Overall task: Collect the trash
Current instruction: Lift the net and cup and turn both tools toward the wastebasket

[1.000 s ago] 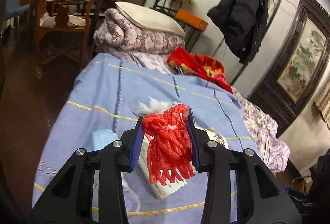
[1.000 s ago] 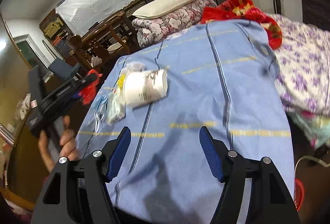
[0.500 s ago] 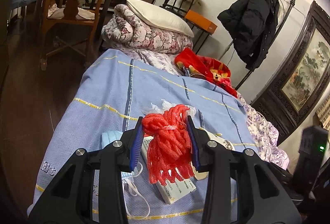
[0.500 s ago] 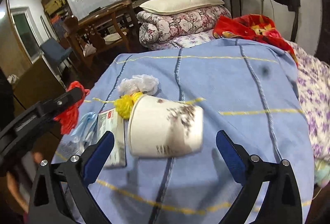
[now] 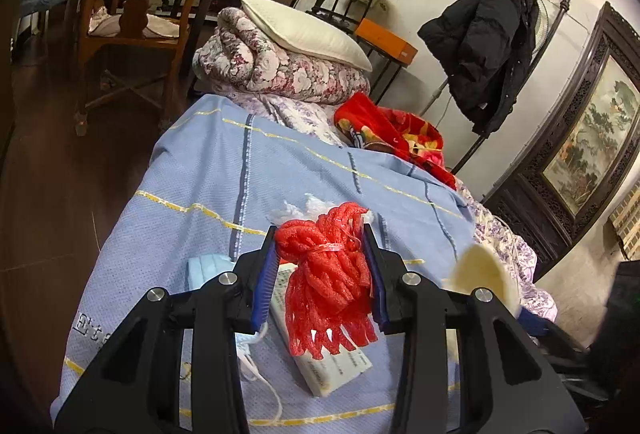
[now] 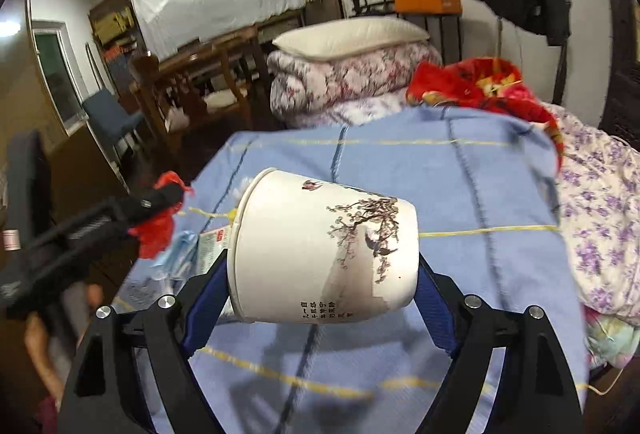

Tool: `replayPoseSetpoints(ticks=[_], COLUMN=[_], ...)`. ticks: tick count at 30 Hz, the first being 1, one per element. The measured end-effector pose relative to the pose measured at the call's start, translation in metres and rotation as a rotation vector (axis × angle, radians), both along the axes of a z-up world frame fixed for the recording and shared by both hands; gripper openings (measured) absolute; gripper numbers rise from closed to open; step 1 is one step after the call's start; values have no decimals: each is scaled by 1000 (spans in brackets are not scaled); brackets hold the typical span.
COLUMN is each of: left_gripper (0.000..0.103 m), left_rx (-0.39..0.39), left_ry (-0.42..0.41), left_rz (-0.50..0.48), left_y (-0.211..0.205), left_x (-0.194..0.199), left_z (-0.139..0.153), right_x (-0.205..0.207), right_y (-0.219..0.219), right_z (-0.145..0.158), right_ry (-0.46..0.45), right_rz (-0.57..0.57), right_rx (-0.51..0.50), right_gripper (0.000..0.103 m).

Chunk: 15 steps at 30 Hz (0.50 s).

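- My left gripper (image 5: 320, 274) has its fingers clamped on the bunched red foam-net fruit wrapper (image 5: 326, 274), same grip as a second ago, held above the blue woven bed cover with yellow stripes (image 5: 208, 170).
- My right gripper (image 6: 322, 278) was over bare cover a second ago; now the white paper cup with a printed blossom branch (image 6: 320, 254) lies on its side between its fingers, rim to the left.
- Right fingers closing; both look at or touching the cup ends, can't confirm a firm grip.
- Cup looks raised off the cover, so likely second piece nearly collected.
- Left on the bed: white printed paper box (image 5: 332, 366), light blue face mask (image 5: 208, 270), crumpled white tissue (image 5: 304, 206).
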State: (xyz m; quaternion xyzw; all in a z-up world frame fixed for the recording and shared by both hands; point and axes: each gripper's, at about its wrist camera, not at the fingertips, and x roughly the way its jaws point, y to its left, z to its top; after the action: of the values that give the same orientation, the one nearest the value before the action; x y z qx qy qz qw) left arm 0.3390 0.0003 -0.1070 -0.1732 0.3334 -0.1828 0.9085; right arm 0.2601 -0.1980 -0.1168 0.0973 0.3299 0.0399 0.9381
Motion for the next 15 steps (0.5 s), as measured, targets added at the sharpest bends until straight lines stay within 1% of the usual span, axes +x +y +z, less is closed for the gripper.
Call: replayPoseSetpoints(ticks=[3, 6, 12, 15], left_gripper=[40, 40, 40, 40], left_rx=[9, 52, 85, 108], left_ry=[-15, -36, -41, -75], left_rz=[-22, -51, -98, -116], left_y=[-9, -24, -44, -59], left_x=[-11, -32, -105, -140], left_z=[5, 10, 12, 25], right_x=[-27, -60, -120, -148], right_y=[-16, -33, -63, -78], right_z=[13, 27, 46, 53], right_ry=[-15, -40, -87, -107], right_rz=[-27, -50, -53, -49], right_rx=[12, 26, 33, 53], right_gripper=[83, 83, 83, 83])
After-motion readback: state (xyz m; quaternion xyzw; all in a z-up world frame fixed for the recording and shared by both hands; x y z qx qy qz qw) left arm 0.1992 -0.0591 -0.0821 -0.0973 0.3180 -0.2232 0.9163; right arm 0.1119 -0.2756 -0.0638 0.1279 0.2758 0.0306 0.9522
